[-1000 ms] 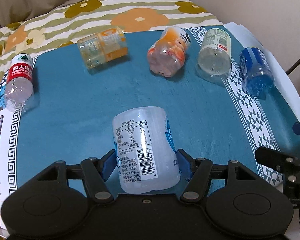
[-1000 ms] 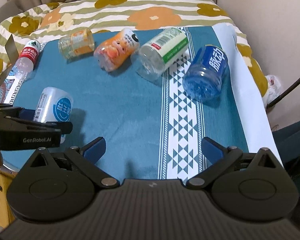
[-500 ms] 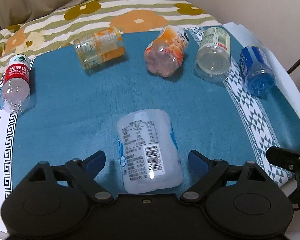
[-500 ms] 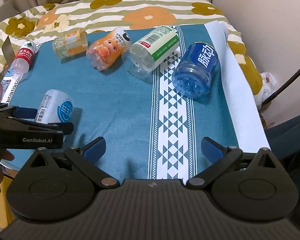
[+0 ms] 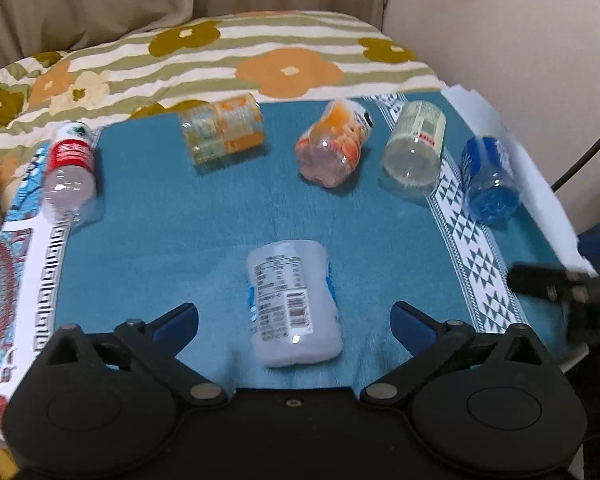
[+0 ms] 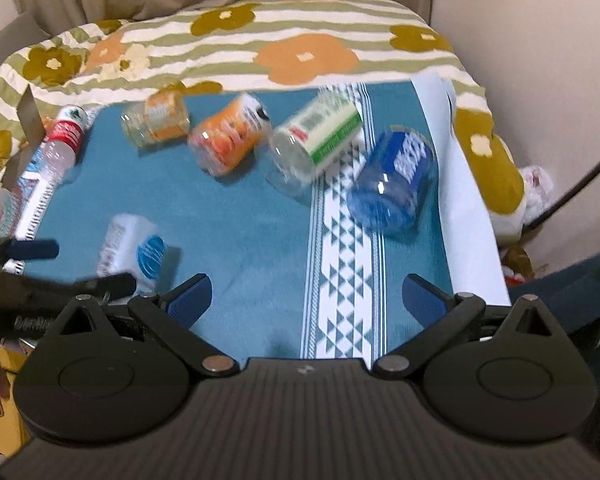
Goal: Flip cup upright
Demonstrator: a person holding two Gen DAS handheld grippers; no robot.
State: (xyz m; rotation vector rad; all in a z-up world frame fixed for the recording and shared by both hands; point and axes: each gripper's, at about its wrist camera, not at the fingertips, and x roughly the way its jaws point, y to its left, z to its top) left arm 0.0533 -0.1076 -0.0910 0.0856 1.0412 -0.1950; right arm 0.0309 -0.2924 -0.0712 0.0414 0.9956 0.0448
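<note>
A white frosted cup with a printed label lies on its side on the blue cloth, between the two wide-apart fingers of my left gripper, which is open and does not touch it. The cup also shows in the right wrist view at the left, its blue round end facing right. My right gripper is open and empty above the cloth's white patterned stripe. The left gripper's fingers show blurred at that view's left edge.
Several bottles lie on their sides along the far part of the cloth: a red-labelled one, a yellow-orange one, an orange one, a clear green-labelled one and a blue one. A floral blanket lies behind. The right gripper intrudes.
My left gripper opened and let go of the white cup, then drew back from it; the cup lies on the cloth. The right gripper pulled back and up a little.
</note>
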